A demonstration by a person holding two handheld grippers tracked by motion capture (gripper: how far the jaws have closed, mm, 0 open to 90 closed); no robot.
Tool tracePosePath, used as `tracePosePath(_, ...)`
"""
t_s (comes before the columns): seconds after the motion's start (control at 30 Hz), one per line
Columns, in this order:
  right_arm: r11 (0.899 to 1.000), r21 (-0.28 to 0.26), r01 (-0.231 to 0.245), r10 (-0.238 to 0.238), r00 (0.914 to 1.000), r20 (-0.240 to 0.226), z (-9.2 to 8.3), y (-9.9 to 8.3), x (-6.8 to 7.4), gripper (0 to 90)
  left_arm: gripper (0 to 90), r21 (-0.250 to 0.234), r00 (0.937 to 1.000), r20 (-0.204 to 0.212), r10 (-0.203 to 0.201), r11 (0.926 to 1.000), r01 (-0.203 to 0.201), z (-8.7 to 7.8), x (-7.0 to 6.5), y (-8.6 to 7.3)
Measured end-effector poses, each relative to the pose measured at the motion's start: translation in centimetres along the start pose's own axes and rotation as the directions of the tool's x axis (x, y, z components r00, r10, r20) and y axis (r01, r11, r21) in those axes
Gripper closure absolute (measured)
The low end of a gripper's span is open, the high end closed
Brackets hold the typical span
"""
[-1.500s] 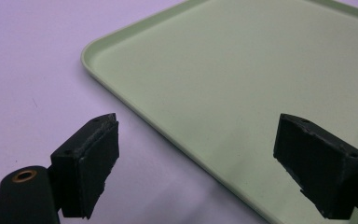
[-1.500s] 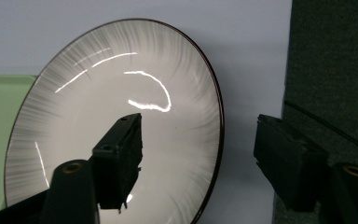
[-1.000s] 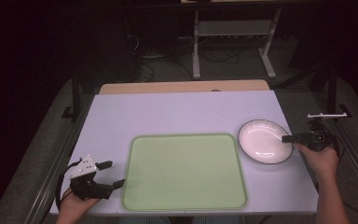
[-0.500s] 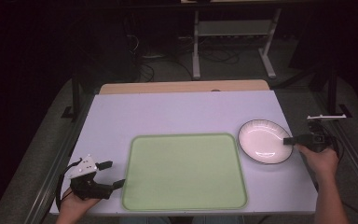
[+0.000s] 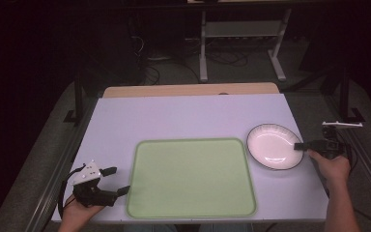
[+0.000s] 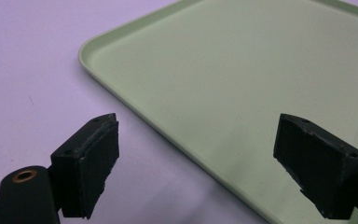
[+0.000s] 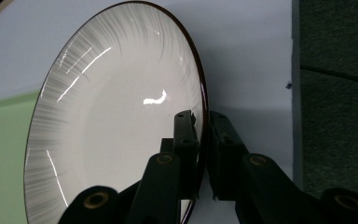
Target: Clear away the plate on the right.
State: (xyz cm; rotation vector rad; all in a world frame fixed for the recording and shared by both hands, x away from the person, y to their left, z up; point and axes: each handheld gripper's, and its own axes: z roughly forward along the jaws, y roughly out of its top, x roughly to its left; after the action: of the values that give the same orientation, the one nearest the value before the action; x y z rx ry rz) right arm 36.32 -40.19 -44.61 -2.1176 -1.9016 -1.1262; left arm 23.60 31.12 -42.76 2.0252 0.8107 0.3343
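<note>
A white plate with a dark rim (image 5: 273,146) lies on the pale lilac table to the right of a light green tray (image 5: 191,177). My right gripper (image 5: 300,146) has just been closing and is shut on the plate's right rim. In the right gripper view one jaw sits inside the plate (image 7: 121,126) and the other outside, and the right gripper (image 7: 204,122) pinches the rim. My left gripper (image 5: 117,180) rests at the table's front left, open, just left of the tray. In the left gripper view the left gripper (image 6: 200,154) straddles the tray's edge (image 6: 135,107) with nothing held.
The table (image 5: 183,116) has a wooden strip along its far edge (image 5: 188,90). A metal stand (image 5: 241,29) and cables lie on the dark floor behind. A dark rail runs along the table's right side (image 5: 367,169).
The right gripper's jaws have come together on the plate's right rim. The left hand and gripper have not moved.
</note>
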Motion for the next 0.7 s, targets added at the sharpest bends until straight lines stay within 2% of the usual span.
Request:
tracePosePath(0.13,1.000,-0.010,-0.029,0.028,0.9993,-0.023,0.01,-0.11,-0.31,83.0,14.1,0.001,1.0000,0.000,0.001,1.0000,-0.001,0.06,-0.03,0.00)
tracePosePath(0.37,0.999,-0.016,-0.045,0.044,0.9987,-0.026,0.01,-0.18,-0.37,83.6,14.1,0.001,1.0000,0.000,0.002,1.0000,-0.002,-0.01,-0.03,-0.01)
tracePosePath(0.7,0.992,-0.043,-0.118,0.114,0.9904,-0.078,0.07,-0.47,-0.88,84.0,14.2,-0.002,1.0000,0.000,-0.002,1.0000,0.002,-0.08,0.05,-0.05)
